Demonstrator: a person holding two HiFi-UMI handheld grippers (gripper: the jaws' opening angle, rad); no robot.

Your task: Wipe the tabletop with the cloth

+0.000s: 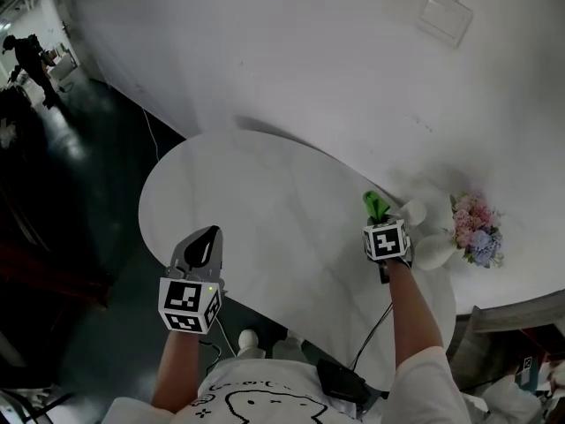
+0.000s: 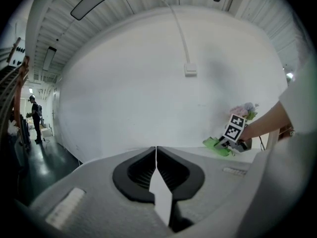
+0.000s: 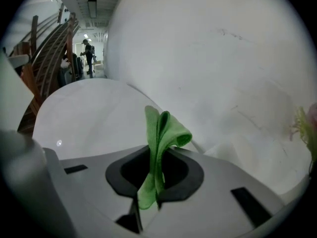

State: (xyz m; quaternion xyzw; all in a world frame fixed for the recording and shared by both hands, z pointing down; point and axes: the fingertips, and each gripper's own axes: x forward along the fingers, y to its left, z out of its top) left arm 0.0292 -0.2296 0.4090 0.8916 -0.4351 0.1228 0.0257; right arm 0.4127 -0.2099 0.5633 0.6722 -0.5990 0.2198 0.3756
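A green cloth is pinched between the jaws of my right gripper, folded and sticking up past them. In the head view the cloth shows above the right gripper at the right side of the white oval tabletop. My left gripper hangs over the table's near left edge, its jaws pressed together on nothing. The left gripper view also catches the right gripper with the cloth far off.
A white soft toy and a bunch of pink and blue flowers sit at the table's right end against the curved white wall. A person stands on the dark floor far left. A cable hangs below the right arm.
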